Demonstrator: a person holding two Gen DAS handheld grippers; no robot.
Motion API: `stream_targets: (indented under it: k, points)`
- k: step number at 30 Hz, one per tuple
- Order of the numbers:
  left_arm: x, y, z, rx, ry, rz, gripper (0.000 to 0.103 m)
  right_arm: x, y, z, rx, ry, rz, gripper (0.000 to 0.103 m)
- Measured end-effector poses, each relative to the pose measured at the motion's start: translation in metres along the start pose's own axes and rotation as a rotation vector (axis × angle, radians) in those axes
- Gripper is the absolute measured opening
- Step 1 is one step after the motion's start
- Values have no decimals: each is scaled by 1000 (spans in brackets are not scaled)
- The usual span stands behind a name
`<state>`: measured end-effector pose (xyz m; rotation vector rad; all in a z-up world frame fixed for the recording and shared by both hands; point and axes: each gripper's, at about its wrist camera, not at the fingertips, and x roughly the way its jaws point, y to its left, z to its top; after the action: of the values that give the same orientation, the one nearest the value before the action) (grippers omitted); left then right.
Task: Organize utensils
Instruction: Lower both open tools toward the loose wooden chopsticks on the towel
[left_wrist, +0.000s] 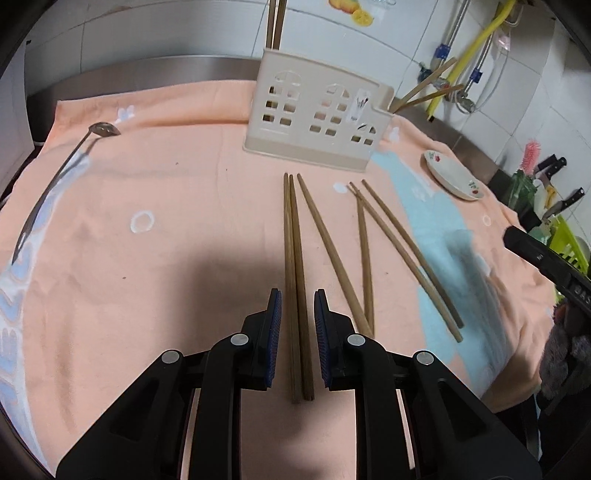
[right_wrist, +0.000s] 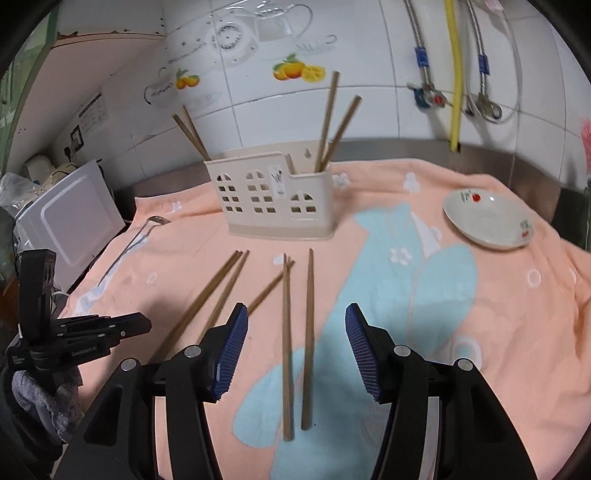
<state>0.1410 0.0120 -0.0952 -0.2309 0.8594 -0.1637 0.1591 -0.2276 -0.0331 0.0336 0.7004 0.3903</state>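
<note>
Left tongs (left_wrist: 297, 319) hovering narrowly apart astride chopstick pair (left_wrist: 294, 258) lying on towel (left_wrist: 166, 184); right tongs (right_wrist: 296, 350) gaping wide over another pair (right_wrist: 297, 332). Holder (right_wrist: 275, 197) standing behind.

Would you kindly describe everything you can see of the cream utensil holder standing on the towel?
The utensil holder is a cream box that looks like plastic, standing upright on the peach towel near the tiled wall. Its front is pierced with window-shaped cutouts, arched above square ones, over a solid, slightly darker base band. The rim steps down at one end, and a keyhole hanging slot shows in the back wall. Wooden chopsticks lean out of both ends. A small sticker sits on the front. Neither gripper touches it.
</note>
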Motion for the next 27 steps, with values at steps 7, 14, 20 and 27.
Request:
stream_targets:
  k: [7,14,20,27]
  points:
    - [20,3,1,-22,38,1,11,7,-3,-9,-12,24,-12,53]
    - [32,3,0,-32,65,9,10,14,-6,-14,-6,45,-8,53]
    - [34,7,1,-38,68,11,10,16,-6,-16,-7,57,-8,55]
    - [35,5,1,-25,74,23,10,19,-4,-20,-13,70,-5,55]
